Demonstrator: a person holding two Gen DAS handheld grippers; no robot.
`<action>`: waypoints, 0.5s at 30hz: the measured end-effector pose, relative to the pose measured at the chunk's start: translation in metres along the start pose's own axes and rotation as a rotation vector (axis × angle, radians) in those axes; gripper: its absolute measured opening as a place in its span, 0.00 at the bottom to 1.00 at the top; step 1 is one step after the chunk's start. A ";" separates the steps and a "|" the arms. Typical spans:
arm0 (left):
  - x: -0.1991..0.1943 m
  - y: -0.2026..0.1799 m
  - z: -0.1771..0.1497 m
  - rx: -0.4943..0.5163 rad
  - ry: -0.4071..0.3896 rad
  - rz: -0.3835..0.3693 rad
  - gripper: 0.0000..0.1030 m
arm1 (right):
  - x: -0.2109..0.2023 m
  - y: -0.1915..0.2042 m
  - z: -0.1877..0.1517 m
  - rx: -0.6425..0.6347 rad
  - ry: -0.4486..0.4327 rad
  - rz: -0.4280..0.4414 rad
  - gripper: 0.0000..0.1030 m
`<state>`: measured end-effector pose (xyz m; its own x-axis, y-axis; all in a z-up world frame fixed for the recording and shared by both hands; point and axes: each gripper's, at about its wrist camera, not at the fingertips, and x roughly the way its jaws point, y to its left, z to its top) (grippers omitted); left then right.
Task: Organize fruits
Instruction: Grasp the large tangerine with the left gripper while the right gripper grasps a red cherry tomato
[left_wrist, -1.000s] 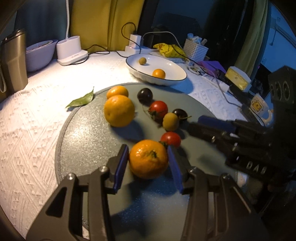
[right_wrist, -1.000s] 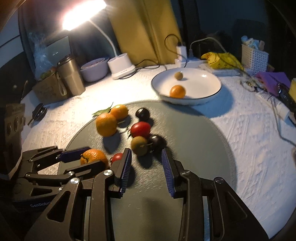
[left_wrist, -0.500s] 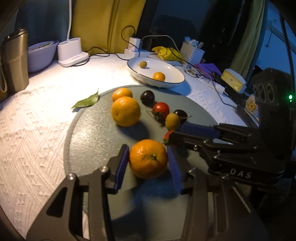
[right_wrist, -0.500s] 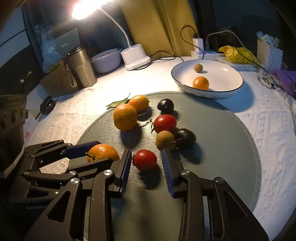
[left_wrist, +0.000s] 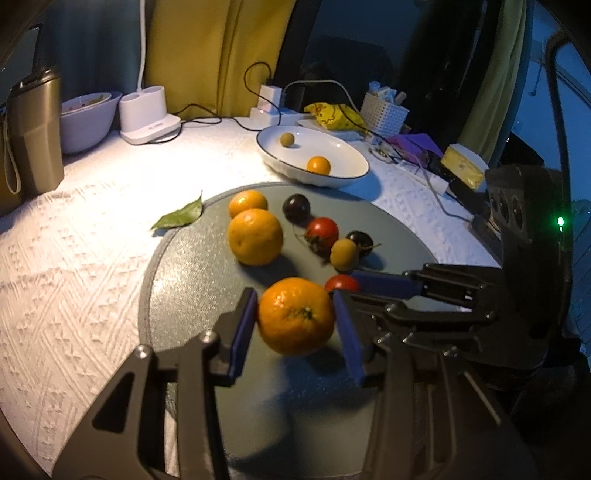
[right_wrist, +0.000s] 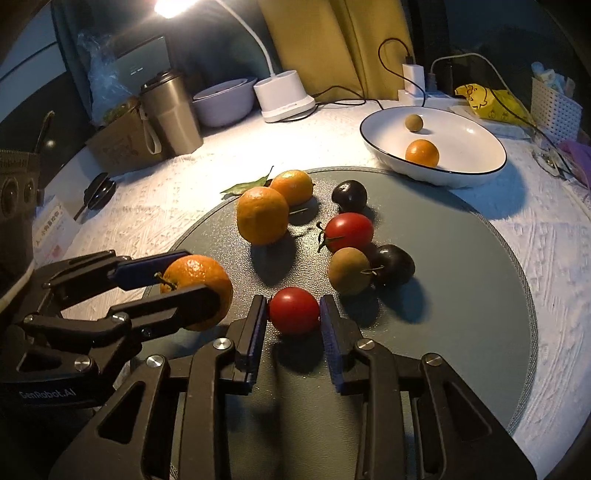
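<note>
Red tomato (right_wrist: 294, 310) whole only in right view, right fingers (right_wrist: 328, 325) closing around it; left fingers (left_wrist: 242, 325) grip orange (left_wrist: 295, 315).

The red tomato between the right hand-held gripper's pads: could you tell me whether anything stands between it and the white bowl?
Yes. The second red tomato, the tan fruit and two dark plums lie on the mat between the red tomato and the white bowl. The right hand-held gripper, its jaws closing on it, should probably lift over them.

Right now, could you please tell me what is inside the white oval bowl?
The white oval bowl holds a small orange citrus fruit and a small tan-green round fruit, lying apart. Nothing there is covered.
</note>
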<state>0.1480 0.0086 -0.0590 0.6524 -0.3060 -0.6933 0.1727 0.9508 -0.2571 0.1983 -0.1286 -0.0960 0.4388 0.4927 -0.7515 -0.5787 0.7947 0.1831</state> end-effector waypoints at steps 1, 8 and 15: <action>0.000 0.000 0.001 0.002 -0.001 0.001 0.43 | -0.001 0.000 0.000 -0.002 -0.003 0.000 0.31; -0.002 -0.004 0.010 0.015 -0.011 0.013 0.43 | -0.010 -0.002 0.005 -0.007 -0.031 0.005 0.30; 0.000 -0.009 0.024 0.030 -0.023 0.026 0.43 | -0.023 -0.010 0.016 -0.007 -0.074 0.012 0.30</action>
<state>0.1647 0.0014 -0.0406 0.6737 -0.2807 -0.6836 0.1778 0.9594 -0.2188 0.2050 -0.1422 -0.0702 0.4816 0.5271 -0.7002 -0.5888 0.7863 0.1870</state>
